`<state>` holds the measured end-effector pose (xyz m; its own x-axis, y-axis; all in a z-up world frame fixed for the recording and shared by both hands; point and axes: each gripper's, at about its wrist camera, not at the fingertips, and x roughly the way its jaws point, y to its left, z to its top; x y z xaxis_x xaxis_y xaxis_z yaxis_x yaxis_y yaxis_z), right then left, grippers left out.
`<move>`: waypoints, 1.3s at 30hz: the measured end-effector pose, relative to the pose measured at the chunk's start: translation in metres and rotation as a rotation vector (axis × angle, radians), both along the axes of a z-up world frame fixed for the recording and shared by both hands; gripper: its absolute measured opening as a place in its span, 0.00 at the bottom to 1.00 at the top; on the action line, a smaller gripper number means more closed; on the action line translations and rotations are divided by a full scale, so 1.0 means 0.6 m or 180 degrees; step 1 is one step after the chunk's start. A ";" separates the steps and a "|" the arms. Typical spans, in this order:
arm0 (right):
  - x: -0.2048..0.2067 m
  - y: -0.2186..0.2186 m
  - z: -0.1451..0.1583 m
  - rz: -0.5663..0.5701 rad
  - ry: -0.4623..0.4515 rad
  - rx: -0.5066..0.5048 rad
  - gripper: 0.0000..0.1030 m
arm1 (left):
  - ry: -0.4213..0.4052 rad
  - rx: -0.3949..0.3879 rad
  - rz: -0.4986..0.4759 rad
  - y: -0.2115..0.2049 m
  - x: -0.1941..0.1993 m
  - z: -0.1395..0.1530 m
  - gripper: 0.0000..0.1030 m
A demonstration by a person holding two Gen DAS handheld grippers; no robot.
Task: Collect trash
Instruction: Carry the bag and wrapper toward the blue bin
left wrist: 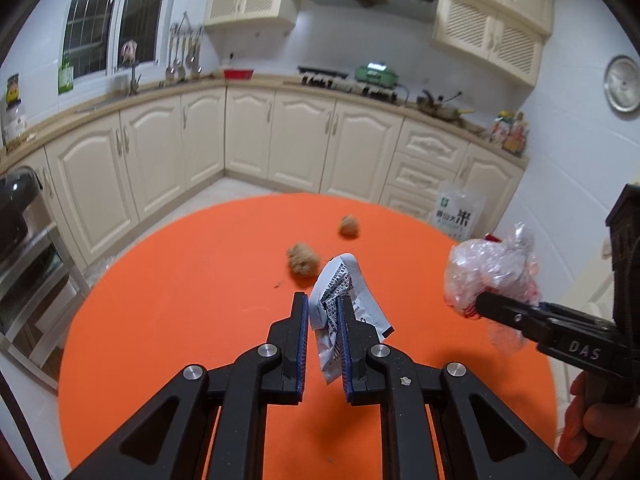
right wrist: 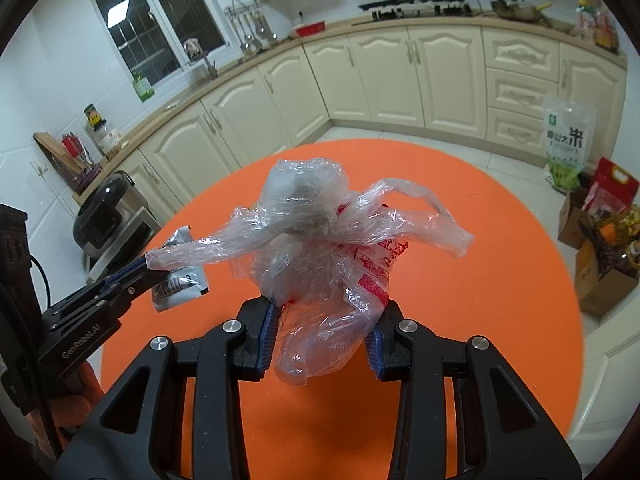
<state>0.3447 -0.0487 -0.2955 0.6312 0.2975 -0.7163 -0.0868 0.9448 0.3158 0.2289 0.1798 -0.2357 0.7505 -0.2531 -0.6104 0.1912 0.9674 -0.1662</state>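
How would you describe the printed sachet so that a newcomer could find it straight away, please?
Start at the round orange table. Above it, the left hand-held gripper pinches a flat white paper sachet with black print. Unlike the two brown crumpled balls lying beyond it, it is flat, printed and lifted.

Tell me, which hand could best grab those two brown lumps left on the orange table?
Neither right now. The left gripper is shut on a white packet, the right gripper on a crumpled plastic bag. Once emptied, probably the left: the lumps lie just beyond its fingertips.
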 end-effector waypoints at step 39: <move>-0.370 -0.352 0.110 -0.1506 -0.0495 -0.0044 0.33 | -0.0464 -0.0086 -0.1528 -0.202 -0.393 0.002 0.10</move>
